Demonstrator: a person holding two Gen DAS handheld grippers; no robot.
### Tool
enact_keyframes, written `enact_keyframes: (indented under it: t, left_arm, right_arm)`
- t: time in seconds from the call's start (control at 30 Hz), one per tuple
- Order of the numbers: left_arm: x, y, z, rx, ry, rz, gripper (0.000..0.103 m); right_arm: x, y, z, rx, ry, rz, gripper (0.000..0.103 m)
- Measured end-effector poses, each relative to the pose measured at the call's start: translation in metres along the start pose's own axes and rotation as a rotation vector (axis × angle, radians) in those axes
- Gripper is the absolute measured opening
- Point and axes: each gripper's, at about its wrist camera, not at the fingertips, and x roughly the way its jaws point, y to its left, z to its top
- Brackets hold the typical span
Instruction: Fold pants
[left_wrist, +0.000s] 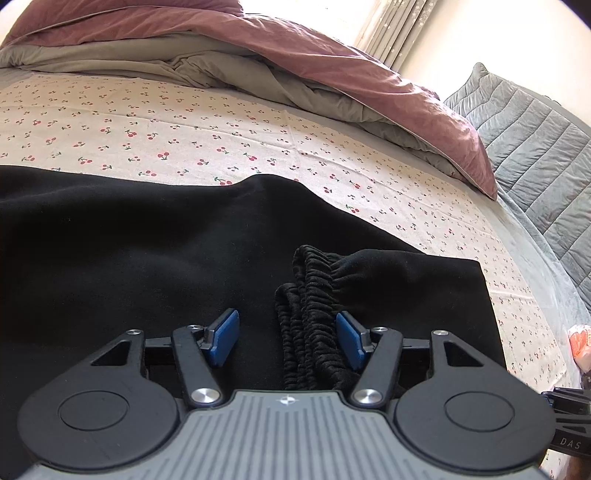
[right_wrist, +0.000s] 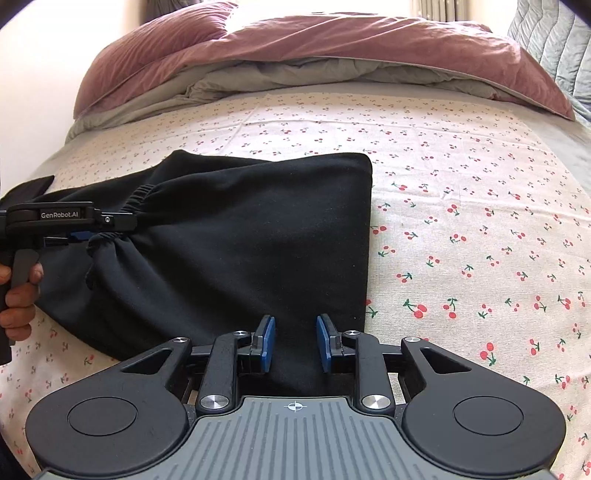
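The black pants (right_wrist: 229, 236) lie folded on the cherry-print sheet (right_wrist: 461, 206) of the bed, spread ahead of both grippers.

The left gripper (left_wrist: 287, 338) is released, its blue pads (left_wrist: 223, 336) wide apart. The gathered elastic waistband (left_wrist: 310, 314) runs between them, nearer the right-hand pad; whether either pad touches it cannot be told. In the right wrist view this gripper (right_wrist: 79, 236) sits at the pants' left side, level with the waistband, with the person's hand (right_wrist: 18, 295) on its handle.

The right gripper (right_wrist: 295, 341) is also released, its pads set apart over the near edge of the pants, close to the near right corner. The straight folded edge (right_wrist: 369, 236) runs forward just right of this gripper.

To its right and ahead beyond the pants, bare sheet stretches to the rumpled mauve and grey duvet (right_wrist: 332, 48) heaped at the far side. Right of the left gripper, a quilted grey cover (left_wrist: 535, 140) borders the bed.
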Motion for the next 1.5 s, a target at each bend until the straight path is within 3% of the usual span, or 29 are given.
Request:
enact_keyframes:
  t: [0.13,0.2,0.27,0.4,0.53,0.7,0.83,0.93,1.07,1.2,1.3,1.5]
  left_arm:
    - [-0.009,0.008,0.003,-0.032,-0.024,0.017,0.063]
    - [-0.015,0.018,0.005,-0.063,-0.038,0.024,0.063]
    - [-0.023,0.030,0.007,-0.094,-0.057,0.041,0.063]
    - [-0.045,0.062,0.012,-0.174,-0.105,0.092,0.065]
    - [-0.069,0.103,0.011,-0.288,-0.143,0.157,0.068]
    - [-0.091,0.141,0.001,-0.413,-0.167,0.169,0.068]
    - [-0.112,0.161,0.001,-0.464,-0.222,0.190,0.068]
    - [-0.130,0.179,-0.001,-0.546,-0.265,0.208,0.068]
    - [-0.153,0.198,0.000,-0.651,-0.339,0.198,0.068]
    - [-0.174,0.212,0.000,-0.701,-0.410,0.248,0.073]
    - [-0.174,0.228,-0.006,-0.775,-0.359,0.269,0.076]
    - [-0.140,0.234,-0.019,-0.879,-0.226,0.143,0.079]
  right_arm:
    - [0.003,0.007,0.004,-0.002,-0.009,-0.002,0.026]
    - [0.011,0.007,0.006,0.009,0.002,-0.012,0.040]
    - [0.028,0.001,0.007,0.062,0.044,-0.021,0.040]
    - [0.028,-0.003,0.020,0.110,0.015,-0.017,0.040]
    - [0.037,-0.006,0.039,0.082,-0.015,-0.057,0.040]
    - [0.069,-0.020,0.056,0.155,-0.008,-0.077,0.045]
    - [0.077,-0.004,0.059,0.108,-0.025,-0.171,0.046]
    - [0.068,0.006,0.056,0.101,-0.117,-0.203,0.047]
    - [0.060,0.021,0.049,0.058,-0.120,-0.150,0.047]
    - [0.058,0.048,0.044,-0.023,-0.119,-0.126,0.047]
    - [0.054,0.065,0.042,-0.073,-0.108,-0.064,0.047]
    - [0.043,0.091,0.031,-0.122,-0.122,0.009,0.047]
